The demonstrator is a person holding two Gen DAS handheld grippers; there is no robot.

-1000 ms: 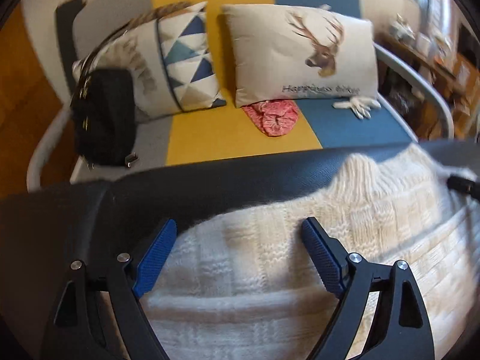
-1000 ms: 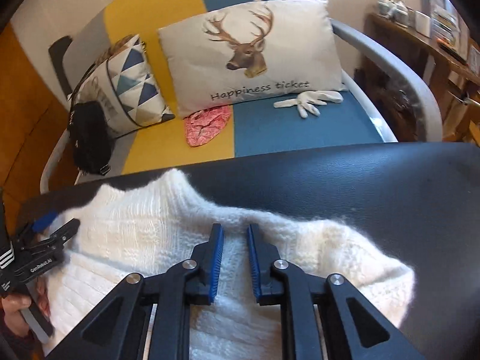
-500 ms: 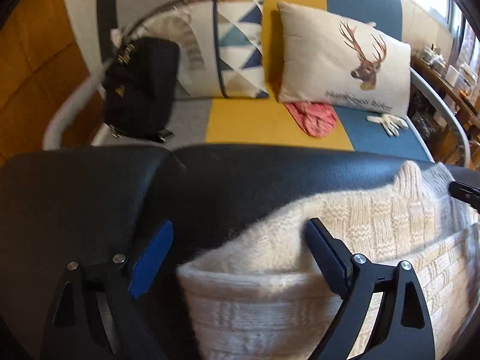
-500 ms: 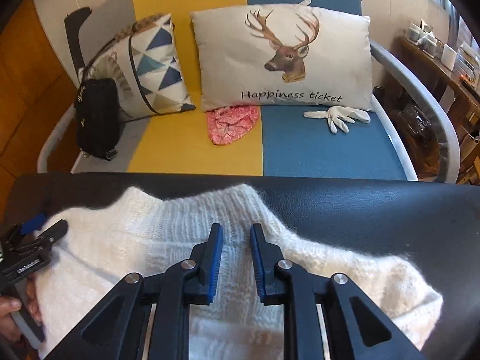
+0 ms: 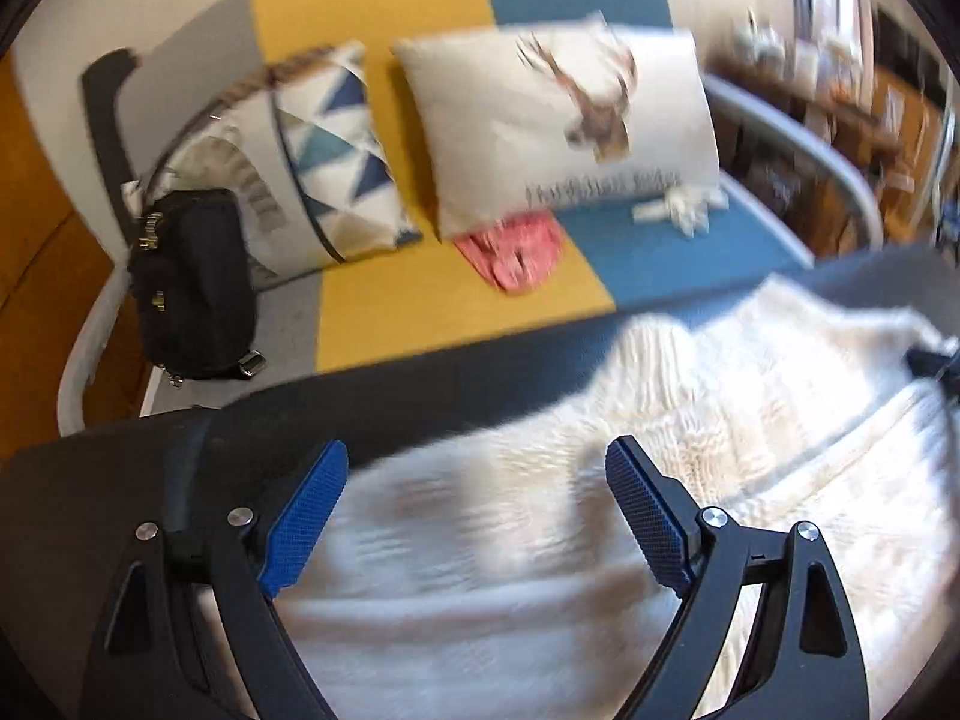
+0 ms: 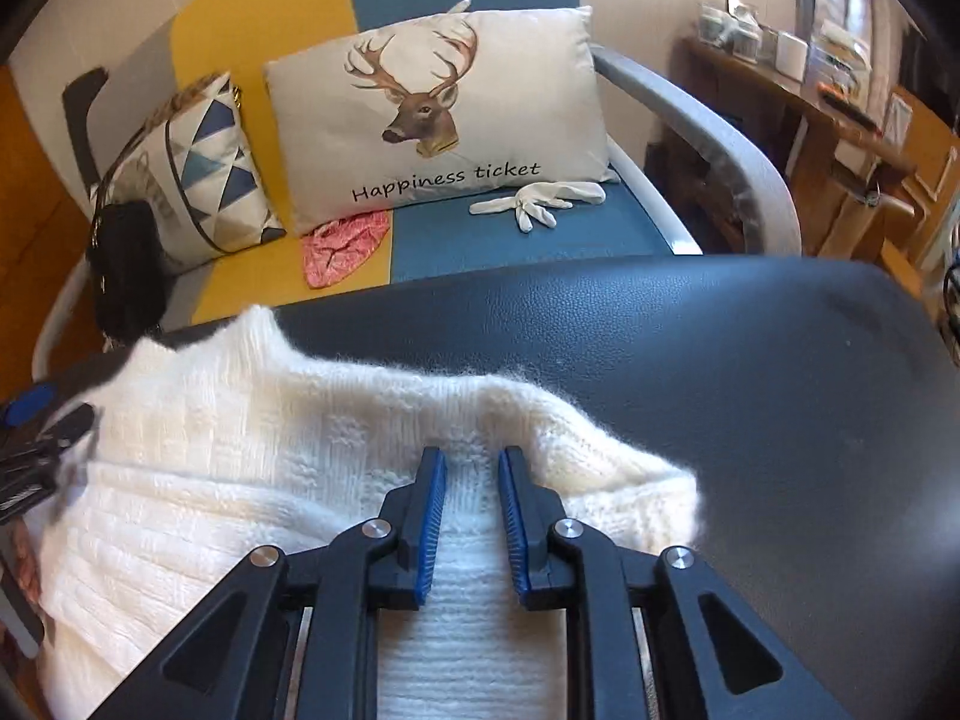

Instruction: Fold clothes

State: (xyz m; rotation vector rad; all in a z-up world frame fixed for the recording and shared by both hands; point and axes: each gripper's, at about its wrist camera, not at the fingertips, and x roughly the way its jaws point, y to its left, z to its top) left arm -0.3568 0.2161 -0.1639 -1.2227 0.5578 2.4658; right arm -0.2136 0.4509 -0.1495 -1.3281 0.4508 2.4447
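Right wrist view: right gripper (image 6: 471, 468) clenched on the soft, limp knit sweater (image 6: 240, 450); left gripper (image 5: 474, 468) released; best taken by its thick edge.

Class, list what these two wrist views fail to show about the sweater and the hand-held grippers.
- Sweater: near part cut off by the bottom edge in both views; overall shape unknown.
- Left wrist view: motion blur smears the knit between the left hand-held gripper fingers.
- Right hand-held gripper: whether its pads pinch the knit is unclear.
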